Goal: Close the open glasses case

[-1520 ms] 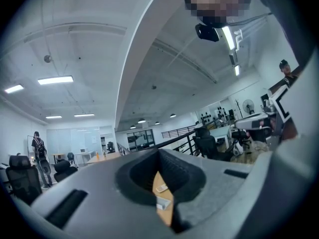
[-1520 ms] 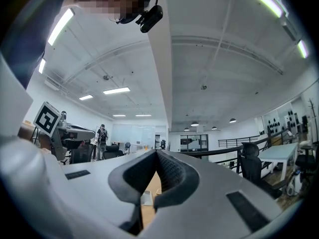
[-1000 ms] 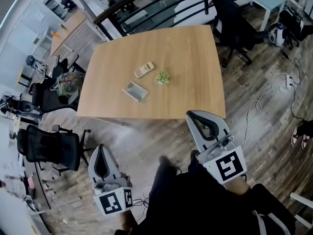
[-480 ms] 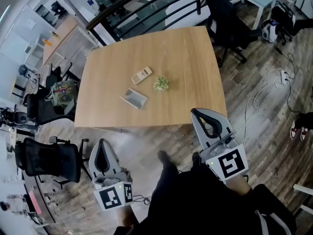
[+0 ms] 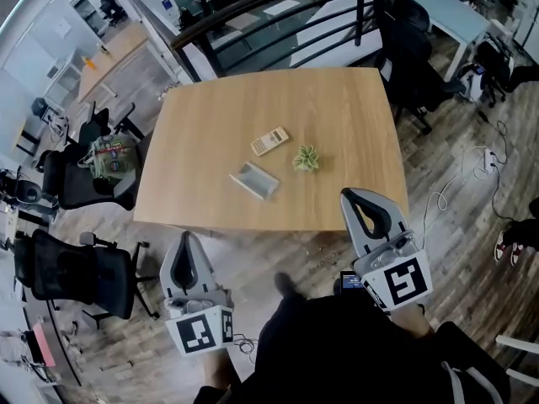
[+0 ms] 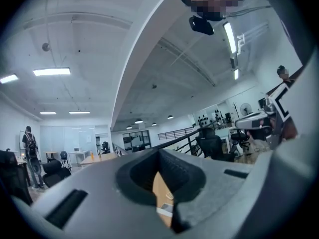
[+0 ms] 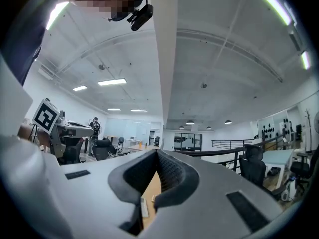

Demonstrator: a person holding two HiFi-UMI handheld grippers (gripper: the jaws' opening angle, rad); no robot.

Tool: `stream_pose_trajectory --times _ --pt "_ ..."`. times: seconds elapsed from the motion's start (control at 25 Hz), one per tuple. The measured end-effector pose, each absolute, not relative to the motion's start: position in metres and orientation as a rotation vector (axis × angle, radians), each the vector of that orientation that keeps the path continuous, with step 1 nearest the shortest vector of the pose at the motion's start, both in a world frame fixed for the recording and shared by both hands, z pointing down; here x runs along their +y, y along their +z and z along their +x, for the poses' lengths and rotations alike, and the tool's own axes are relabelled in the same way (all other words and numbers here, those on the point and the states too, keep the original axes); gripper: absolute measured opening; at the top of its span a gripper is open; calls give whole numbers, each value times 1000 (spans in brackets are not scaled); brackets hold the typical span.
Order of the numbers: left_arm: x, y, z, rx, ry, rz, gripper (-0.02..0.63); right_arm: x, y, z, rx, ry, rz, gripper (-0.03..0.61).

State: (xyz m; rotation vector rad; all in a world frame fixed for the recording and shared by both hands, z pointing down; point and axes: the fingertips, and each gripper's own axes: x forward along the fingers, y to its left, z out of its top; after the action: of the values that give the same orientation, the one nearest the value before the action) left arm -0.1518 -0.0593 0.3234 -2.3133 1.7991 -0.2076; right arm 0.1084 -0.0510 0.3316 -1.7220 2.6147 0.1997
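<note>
The open glasses case (image 5: pixel 254 180), grey with a pale lining, lies on the wooden table (image 5: pixel 210 116) towards its near edge. My left gripper (image 5: pixel 187 237) is shut and empty, over the floor just short of the table's near left corner. The right gripper (image 5: pixel 354 194) is shut and empty too, its tips at the near right edge. Both are well apart from the case. In the left gripper view the shut gripper (image 6: pixel 159 151) frames a slice of table and the case (image 6: pixel 164 211). In the right gripper view the gripper (image 7: pixel 157 153) shows the case (image 7: pixel 144 206) below its tips.
A beige calculator (image 5: pixel 269 140) and a small green plant (image 5: pixel 306 157) lie just beyond the case. Black office chairs (image 5: pixel 76 268) stand left of the table, another (image 5: pixel 413 45) at the far right. A dark railing (image 5: pixel 278 2) runs behind. Cables (image 5: pixel 459 171) trail on the floor to the right.
The table has drawn nearer and slid right in the head view. Both grippers have moved forward to its near edge, and both stay shut.
</note>
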Motion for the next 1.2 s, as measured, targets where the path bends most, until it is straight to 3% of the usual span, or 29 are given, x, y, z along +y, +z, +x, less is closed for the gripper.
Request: stream_pose_trajectory --times 0.76,1.2 --pt "-141 342 -280 1873 -124 -2415 -2 -124 320 -19 2707 345 -1811 14" --pt "-152 344 -298 2003 -137 -2361 -2 -161 320 -42 2787 366 -1658 14"
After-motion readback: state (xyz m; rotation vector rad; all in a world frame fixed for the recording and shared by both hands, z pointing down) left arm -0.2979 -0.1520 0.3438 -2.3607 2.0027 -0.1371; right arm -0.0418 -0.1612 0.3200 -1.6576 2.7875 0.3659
